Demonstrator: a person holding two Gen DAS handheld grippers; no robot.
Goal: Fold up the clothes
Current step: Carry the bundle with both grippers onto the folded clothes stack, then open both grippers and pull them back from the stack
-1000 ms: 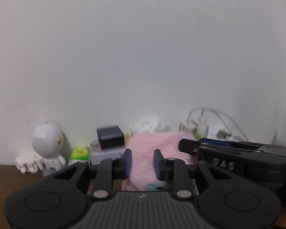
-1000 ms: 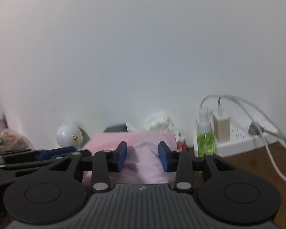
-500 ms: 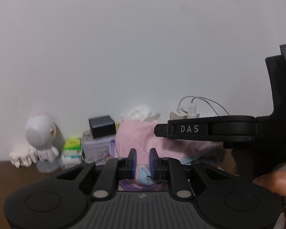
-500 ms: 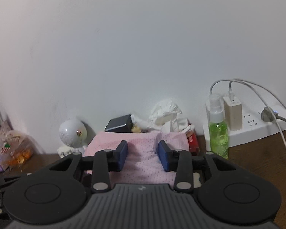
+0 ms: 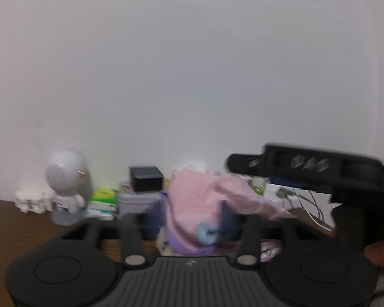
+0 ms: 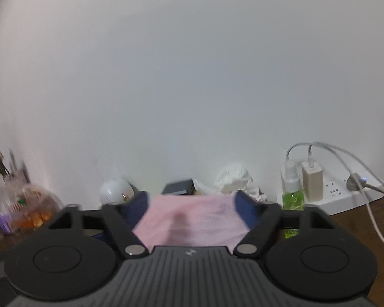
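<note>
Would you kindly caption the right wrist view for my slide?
Right gripper opening around pink cloth, green bottle beside.

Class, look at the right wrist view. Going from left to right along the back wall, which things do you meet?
Cluttered bag of bits → white round speaker → dark box → crumpled white tissue → green spray bottle → white charger → power strip.
</note>
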